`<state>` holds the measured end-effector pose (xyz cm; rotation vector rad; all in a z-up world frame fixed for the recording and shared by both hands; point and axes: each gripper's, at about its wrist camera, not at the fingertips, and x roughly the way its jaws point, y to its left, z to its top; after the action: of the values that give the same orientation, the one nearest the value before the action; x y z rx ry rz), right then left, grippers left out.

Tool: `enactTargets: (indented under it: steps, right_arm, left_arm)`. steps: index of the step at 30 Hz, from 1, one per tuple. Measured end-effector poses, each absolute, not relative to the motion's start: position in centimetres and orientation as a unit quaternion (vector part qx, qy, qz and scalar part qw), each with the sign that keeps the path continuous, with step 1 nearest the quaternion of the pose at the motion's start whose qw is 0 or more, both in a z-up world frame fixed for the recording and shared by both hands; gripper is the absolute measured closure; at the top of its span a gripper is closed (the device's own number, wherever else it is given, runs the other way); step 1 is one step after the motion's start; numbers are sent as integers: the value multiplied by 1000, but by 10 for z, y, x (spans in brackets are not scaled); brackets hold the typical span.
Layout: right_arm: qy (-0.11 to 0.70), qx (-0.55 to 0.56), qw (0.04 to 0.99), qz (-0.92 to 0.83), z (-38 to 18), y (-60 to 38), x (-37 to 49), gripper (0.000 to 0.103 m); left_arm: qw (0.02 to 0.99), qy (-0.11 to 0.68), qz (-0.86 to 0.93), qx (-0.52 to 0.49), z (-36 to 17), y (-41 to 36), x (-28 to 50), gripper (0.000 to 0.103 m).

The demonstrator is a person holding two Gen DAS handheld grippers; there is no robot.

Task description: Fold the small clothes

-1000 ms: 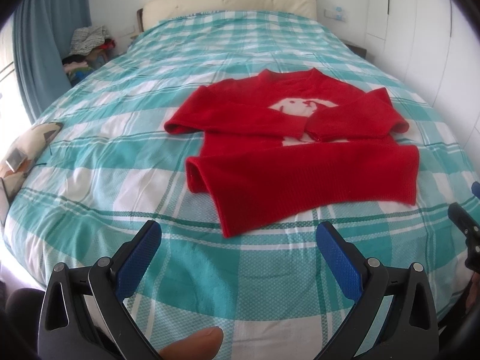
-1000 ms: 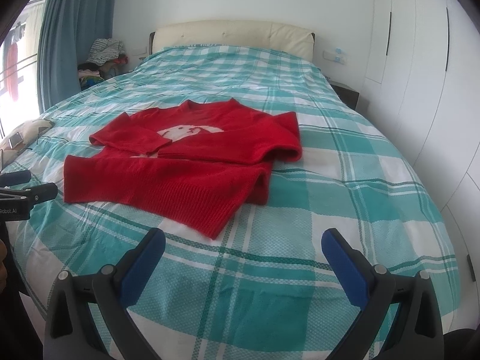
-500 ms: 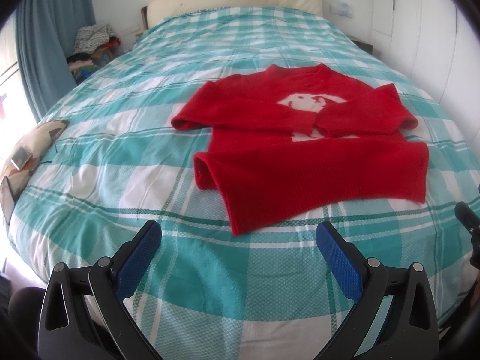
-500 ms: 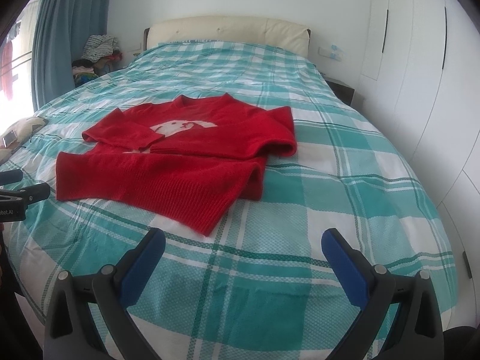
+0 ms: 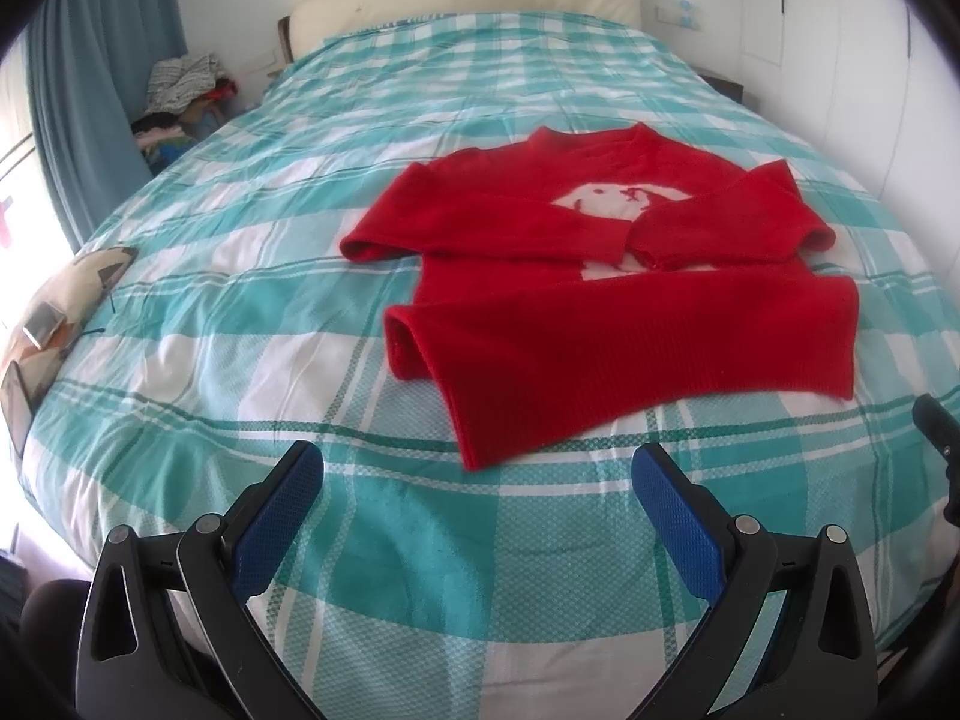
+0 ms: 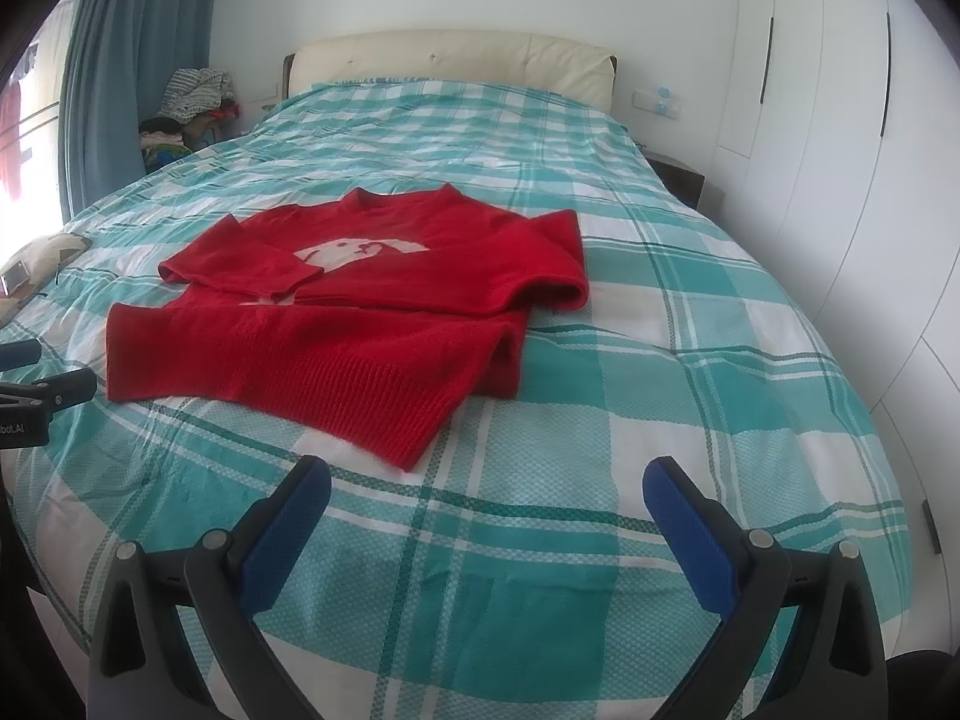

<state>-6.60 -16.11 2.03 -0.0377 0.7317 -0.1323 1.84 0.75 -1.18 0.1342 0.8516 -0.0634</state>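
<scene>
A small red sweater (image 5: 600,300) with a white animal motif lies flat on the teal plaid bed (image 5: 240,276). Both sleeves are folded across its chest and the hem is folded up, with one corner pointing toward me. It also shows in the right wrist view (image 6: 360,312). My left gripper (image 5: 477,480) is open and empty, above the bed just short of the hem corner. My right gripper (image 6: 486,495) is open and empty, also near the front of the bed, right of that corner. The left gripper's tip shows at the right wrist view's left edge (image 6: 48,390).
A cream headboard (image 6: 450,54) stands at the far end. A pile of clothes (image 6: 192,96) sits by the blue curtain (image 6: 132,60) at the back left. White wardrobe doors (image 6: 840,150) run along the right. A patterned cushion (image 5: 66,300) lies at the bed's left edge.
Both grippers have drifted slightly, so the sweater sits a little differently in each view. The sweater itself has not moved. A fingertip seen low in the left view earlier is gone.
</scene>
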Motion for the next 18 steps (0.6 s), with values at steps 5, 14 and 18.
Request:
enactTargets:
  steps: [5,14,18]
  right_arm:
    - [357,-16,931,-66,20,-163,-66,0]
    - [356,-14,931,-73,21,-166,-67,0]
    - [357,-12,931,-77,22,-167,-67,0]
  left_arm:
    - [908,413,-31,65,-12,8,19,0]
    - [908,413,-30,64,-12,7,18,0]
    - [908,413,-30,65,-12,7,18,0]
